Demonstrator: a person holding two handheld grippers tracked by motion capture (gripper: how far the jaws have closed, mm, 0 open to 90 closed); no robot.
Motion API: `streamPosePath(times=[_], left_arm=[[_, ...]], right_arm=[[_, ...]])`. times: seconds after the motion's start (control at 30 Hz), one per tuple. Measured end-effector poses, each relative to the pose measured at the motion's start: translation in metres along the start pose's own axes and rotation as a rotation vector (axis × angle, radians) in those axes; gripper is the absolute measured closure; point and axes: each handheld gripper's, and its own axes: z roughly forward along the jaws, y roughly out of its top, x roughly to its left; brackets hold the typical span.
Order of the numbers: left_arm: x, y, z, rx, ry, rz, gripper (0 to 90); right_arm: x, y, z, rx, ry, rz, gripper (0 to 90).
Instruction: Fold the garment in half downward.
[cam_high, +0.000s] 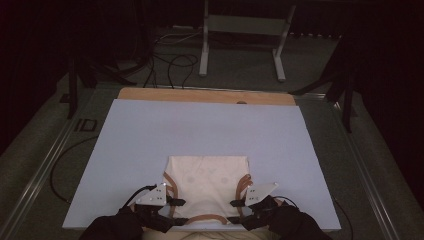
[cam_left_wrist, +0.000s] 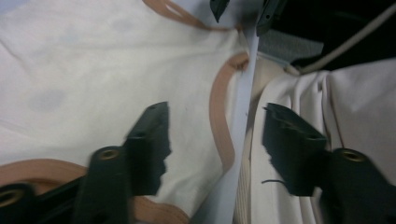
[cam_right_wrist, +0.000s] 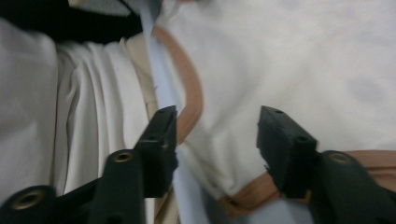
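Note:
A cream garment (cam_high: 207, 182) with tan trim lies folded flat on the pale blue board (cam_high: 200, 130), close to its near edge. My left gripper (cam_high: 179, 211) sits at the garment's near left corner, my right gripper (cam_high: 234, 211) at its near right corner. In the left gripper view the left gripper (cam_left_wrist: 217, 116) stands open, its jaws straddling the tan-trimmed hem (cam_left_wrist: 219, 116) and the board's edge (cam_left_wrist: 245, 93) without pressing. In the right gripper view the right gripper (cam_right_wrist: 218, 119) is open too, with the garment's corner (cam_right_wrist: 280, 56) and tan trim (cam_right_wrist: 189, 88) between the jaws.
More cream fabric (cam_high: 210, 235) hangs below the board's near edge. A wooden strip (cam_high: 205, 96) shows at the board's far side. Beyond it stand a white frame (cam_high: 240, 30) and loose cables (cam_high: 170, 65) on the floor. Metal rails (cam_high: 45, 165) run along both sides.

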Motion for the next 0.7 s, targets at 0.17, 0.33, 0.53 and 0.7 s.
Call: streamPosePath(times=[0.17, 0.33, 0.53, 0.7], left_arm=[[0.005, 0.008, -0.005, -0.031, 0.037, 0.002, 15.3], [0.017, 0.023, -0.016, -0.059, 0.102, 0.019, 6.3], [0.035, 0.035, -0.023, -0.067, 0.155, 0.033, 0.5], [0.052, 0.041, -0.026, -0.089, 0.202, 0.018, 3.0]], right_arm=[[-0.01, 0.006, -0.008, -0.06, -0.025, 0.033, 20.6], [-0.017, 0.013, -0.015, -0.103, -0.074, 0.038, 14.2], [-0.038, 0.017, -0.027, -0.179, -0.148, 0.001, 13.9], [-0.053, 0.018, -0.03, -0.189, -0.211, 0.032, 14.3]])
